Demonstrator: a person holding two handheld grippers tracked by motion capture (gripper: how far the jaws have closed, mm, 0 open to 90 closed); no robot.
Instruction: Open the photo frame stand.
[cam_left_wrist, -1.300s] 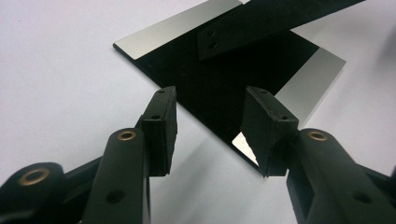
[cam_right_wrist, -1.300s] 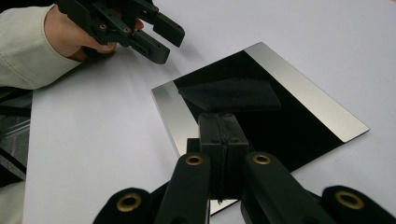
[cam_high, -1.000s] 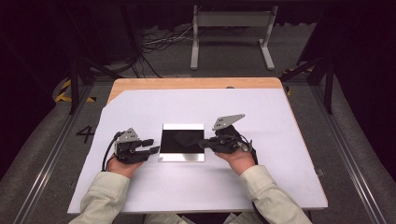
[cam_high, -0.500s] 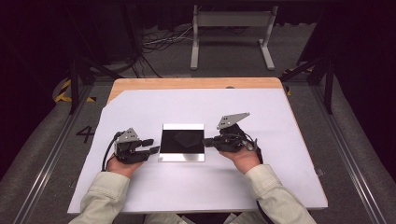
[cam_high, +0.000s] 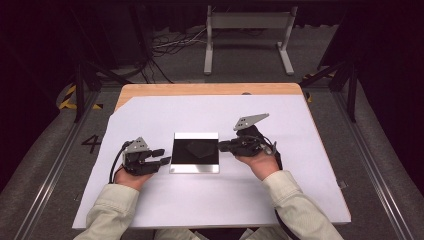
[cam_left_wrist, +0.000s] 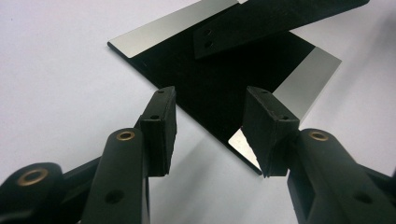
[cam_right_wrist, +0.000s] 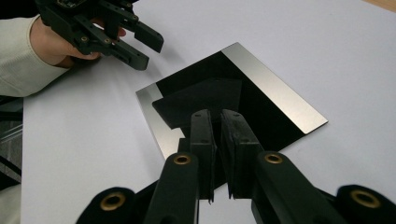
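In the high view, a dark square plate (cam_high: 195, 152) with bright strips on two edges lies flat near the tabletop's (cam_high: 300, 200) middle, the left gripper (cam_high: 162, 161) at its left edge and the right gripper (cam_high: 223, 146) at its right edge, likely flanking it to work on it.

In the left gripper view, the jaws stand apart, empty, straddling the plate's (cam_left_wrist: 219, 88) near corner.

In the right gripper view, the jaws have just been opening, a thin gap with nothing between them, over the plate's (cam_right_wrist: 261, 116) edge; a dark sheet (cam_right_wrist: 201, 105) lies on it.
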